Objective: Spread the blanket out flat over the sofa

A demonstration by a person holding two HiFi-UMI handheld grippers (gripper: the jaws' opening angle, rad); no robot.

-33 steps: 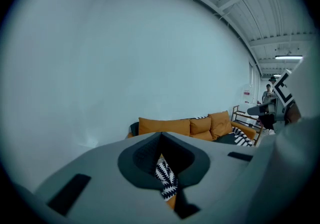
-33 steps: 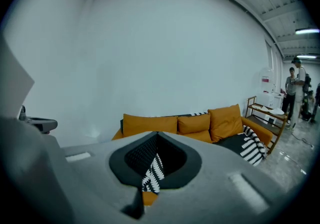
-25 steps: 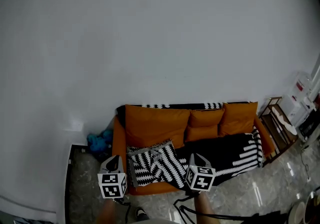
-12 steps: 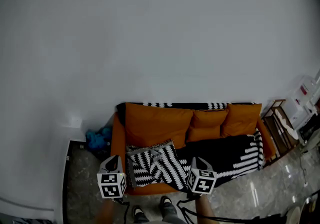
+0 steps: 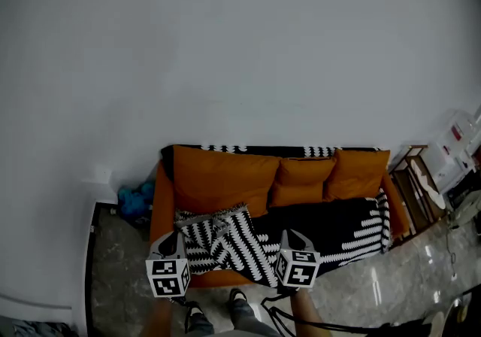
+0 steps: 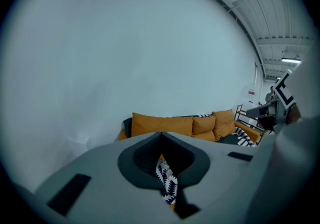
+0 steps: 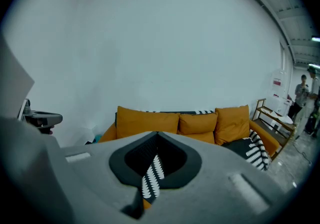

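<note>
An orange sofa [image 5: 218, 174] stands against the white wall. A black-and-white patterned blanket [image 5: 225, 241] lies bunched on its left seat, and its darker part [image 5: 338, 226] lies spread over the right seat. My left gripper [image 5: 173, 241] and right gripper [image 5: 290, 237] hover in front of the sofa's front edge, apart from the blanket. In the left gripper view the left gripper [image 6: 161, 136] is shut, with the blanket [image 6: 167, 183] showing past it. The right gripper [image 7: 156, 134] in its own view is shut too, with nothing in it.
A blue bundle [image 5: 134, 200] lies on the floor left of the sofa. A low rack [image 5: 419, 181] and white containers [image 5: 457, 144] stand at the right. Black cables [image 5: 301, 320] trail on the marble floor by my feet [image 5: 199, 320]. A person [image 7: 303, 92] stands far right.
I have stepped a little towards the sofa; my feet now show at the bottom edge. Both grippers stay shut in front of the sofa and hold nothing.
</note>
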